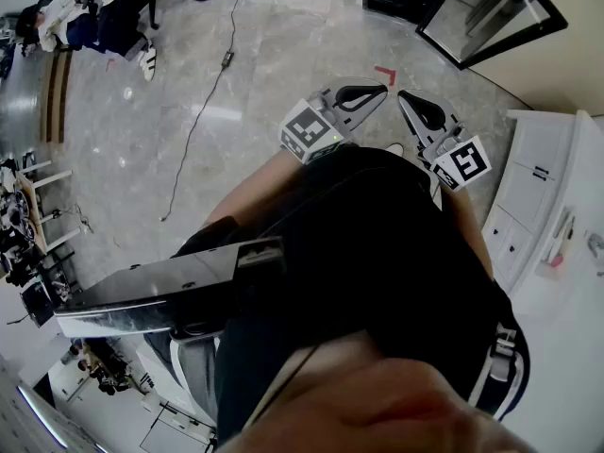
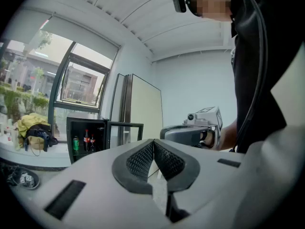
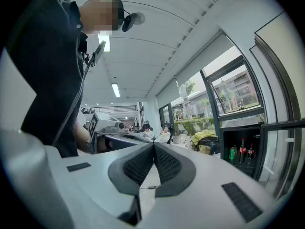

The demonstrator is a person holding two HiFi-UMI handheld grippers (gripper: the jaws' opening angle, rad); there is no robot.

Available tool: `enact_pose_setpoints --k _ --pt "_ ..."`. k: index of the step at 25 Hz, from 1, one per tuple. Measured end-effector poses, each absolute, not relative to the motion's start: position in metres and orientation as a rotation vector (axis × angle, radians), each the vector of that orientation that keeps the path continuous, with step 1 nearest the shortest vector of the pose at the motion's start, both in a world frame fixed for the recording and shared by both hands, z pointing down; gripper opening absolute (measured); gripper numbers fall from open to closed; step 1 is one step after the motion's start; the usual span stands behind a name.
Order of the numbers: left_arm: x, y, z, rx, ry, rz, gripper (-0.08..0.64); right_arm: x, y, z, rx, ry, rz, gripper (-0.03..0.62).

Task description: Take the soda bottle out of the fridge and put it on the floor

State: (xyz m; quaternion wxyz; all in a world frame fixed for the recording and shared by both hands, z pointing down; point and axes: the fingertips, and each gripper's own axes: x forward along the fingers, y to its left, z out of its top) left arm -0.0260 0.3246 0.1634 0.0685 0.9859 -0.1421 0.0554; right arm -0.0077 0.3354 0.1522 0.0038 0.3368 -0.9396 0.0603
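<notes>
The room is big and bright, with a shiny grey floor (image 1: pixel 236 111) and a tall window (image 2: pixel 78 85). A small black fridge (image 2: pixel 86 121) stands open by the window, well apart from the person. The soda bottle (image 2: pixel 86 140) stands inside it, beside a green can (image 2: pixel 75 143). To do this step well, I think the person should walk close first, then open one pair of tongs wide before reaching in. The left gripper (image 2: pixel 153 147) and right gripper (image 3: pixel 154 147) are both squeezed tight, with nothing in them. Both are held out in front, side by side, pointing about level.
</notes>
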Motion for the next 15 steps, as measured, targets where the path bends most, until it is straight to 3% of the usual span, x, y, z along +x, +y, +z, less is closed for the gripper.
enact_pose_setpoints --k 15 --pt "-0.015 0.328 0.165 2.928 -0.48 0.168 0.006 0.015 0.339 0.154 1.083 -2.951 0.222 0.014"
